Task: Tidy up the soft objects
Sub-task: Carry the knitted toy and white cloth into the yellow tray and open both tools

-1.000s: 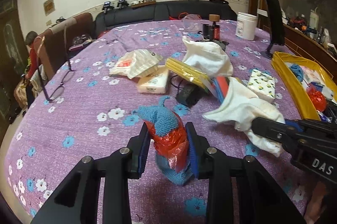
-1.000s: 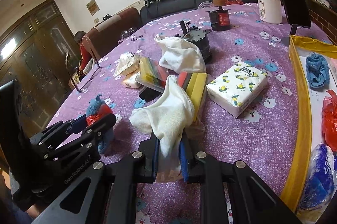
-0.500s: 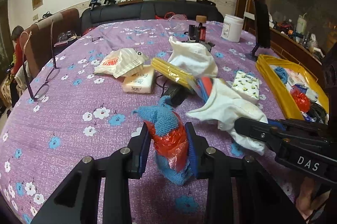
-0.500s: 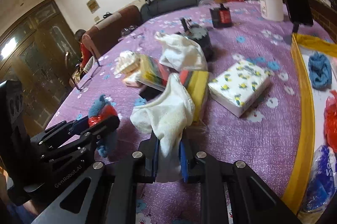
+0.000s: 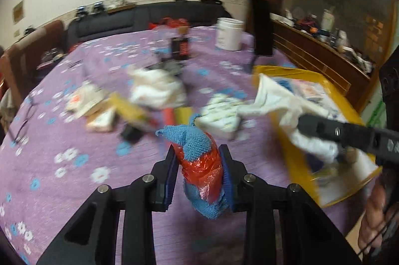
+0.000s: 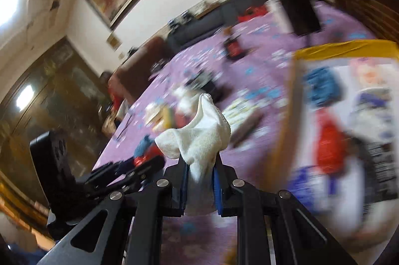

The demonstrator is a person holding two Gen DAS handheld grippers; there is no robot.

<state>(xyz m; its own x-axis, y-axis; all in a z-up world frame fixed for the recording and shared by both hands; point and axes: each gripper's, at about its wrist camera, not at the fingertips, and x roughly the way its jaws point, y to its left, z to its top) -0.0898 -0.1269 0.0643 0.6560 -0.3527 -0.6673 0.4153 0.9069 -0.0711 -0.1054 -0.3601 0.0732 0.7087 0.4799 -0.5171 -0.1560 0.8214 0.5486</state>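
Both grippers loaded, heading for the yellow tray.

Nearest me, my left gripper (image 5: 199,174) is clamped on the blue knit cloth (image 5: 193,140) with its red plastic wrap, lifted clear of the purple tablecloth (image 5: 74,140), I judge for carrying. My right gripper (image 6: 200,184) pinches the white cloth (image 6: 199,137) hard, loose end flopping above the pads. Further right lies the yellow tray (image 6: 346,46), already holding soft items; the remaining pile is blurred beyond.
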